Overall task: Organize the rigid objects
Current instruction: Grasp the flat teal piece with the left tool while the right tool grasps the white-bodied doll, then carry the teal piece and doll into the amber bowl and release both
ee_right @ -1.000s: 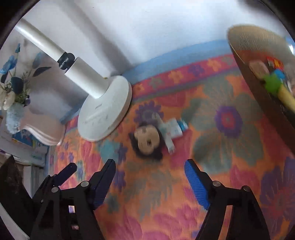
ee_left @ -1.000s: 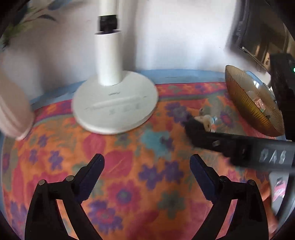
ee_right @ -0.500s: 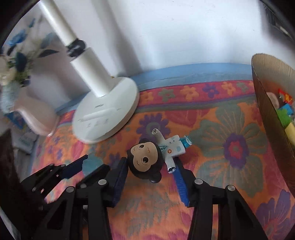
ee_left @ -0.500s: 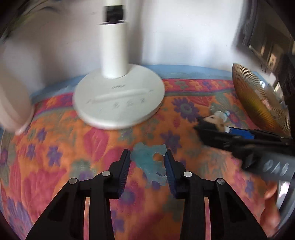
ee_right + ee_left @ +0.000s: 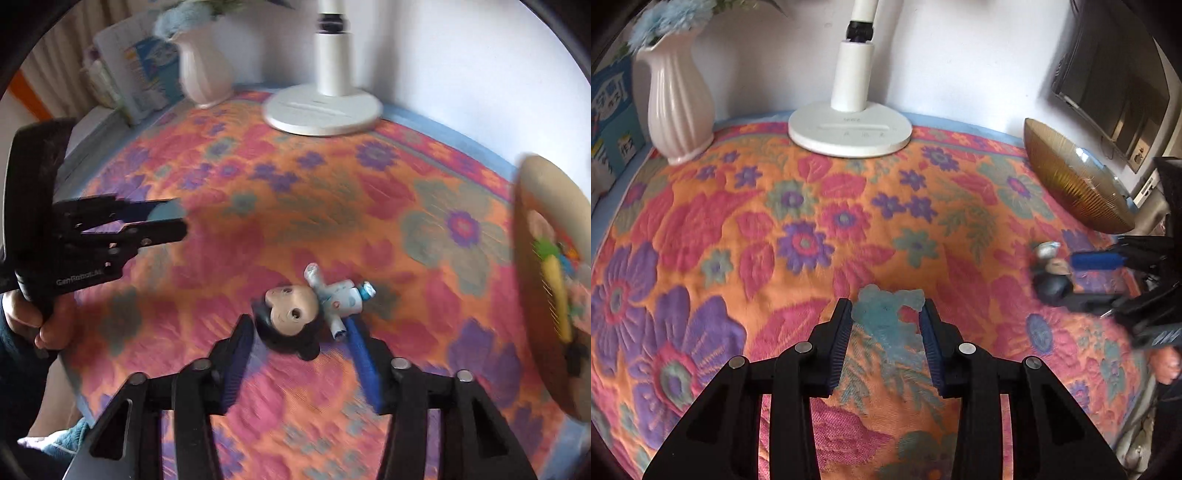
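My left gripper is shut on a translucent teal toy figure and holds it above the flowered cloth. My right gripper is shut on a small monkey doll with a dark head and a white suit, held by its head. The doll also shows in the left wrist view, at the right. An amber ribbed glass bowl stands at the right edge; in the right wrist view the bowl holds several small toys.
A white lamp base stands at the back by the wall. A pale ribbed vase with blue flowers stands at the back left, with a blue box beside it. A dark appliance sits behind the bowl.
Both grippers have shut on their toys and drawn back and up from the table. The lamp base now looks farther away in both views.
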The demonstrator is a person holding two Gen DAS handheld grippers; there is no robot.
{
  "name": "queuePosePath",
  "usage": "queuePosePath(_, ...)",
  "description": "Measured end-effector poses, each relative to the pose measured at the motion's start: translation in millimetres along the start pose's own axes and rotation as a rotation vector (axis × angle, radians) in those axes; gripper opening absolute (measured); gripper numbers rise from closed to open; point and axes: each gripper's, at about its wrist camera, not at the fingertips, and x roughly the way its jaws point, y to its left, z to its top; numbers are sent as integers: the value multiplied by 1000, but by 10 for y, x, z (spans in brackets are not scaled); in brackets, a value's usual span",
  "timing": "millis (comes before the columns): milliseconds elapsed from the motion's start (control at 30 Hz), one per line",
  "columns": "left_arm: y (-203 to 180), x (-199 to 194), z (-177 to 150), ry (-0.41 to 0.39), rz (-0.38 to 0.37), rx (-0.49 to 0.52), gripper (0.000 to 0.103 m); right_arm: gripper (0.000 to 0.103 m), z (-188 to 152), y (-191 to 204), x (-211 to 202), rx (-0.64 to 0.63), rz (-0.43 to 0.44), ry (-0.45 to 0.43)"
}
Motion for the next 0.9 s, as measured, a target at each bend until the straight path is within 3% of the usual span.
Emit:
queuePosePath(167, -145, -15, -38, -44, 39, 60, 34, 58, -289, -267, -189, 321, 146, -43)
queuePosePath(267, -209, -9, -56, -44, 53, 91, 34, 59, -402, -218, -24, 460, 274, -35)
queuePosePath(333, -206, 6, -62, -34, 44, 98, 34, 59, -404, -156, 148, 550, 302, -21)
queuePosePath(400, -201, 18, -66, -27, 45, 96, 34, 64, -333, -109, 113, 605, 254, -83)
queuePosePath(667, -198, 22, -79, -25, 38, 94, 34, 65, -191, -42, 135, 846, 29, -155)
queuePosePath(833, -194, 23, -79, -24, 30, 95, 34, 64, 67, 137, 276, 646, -222, -123)
queuePosePath(900, -196, 23, -77, -23, 27, 96, 34, 54, 72, 237, 305, 545, -314, -114)
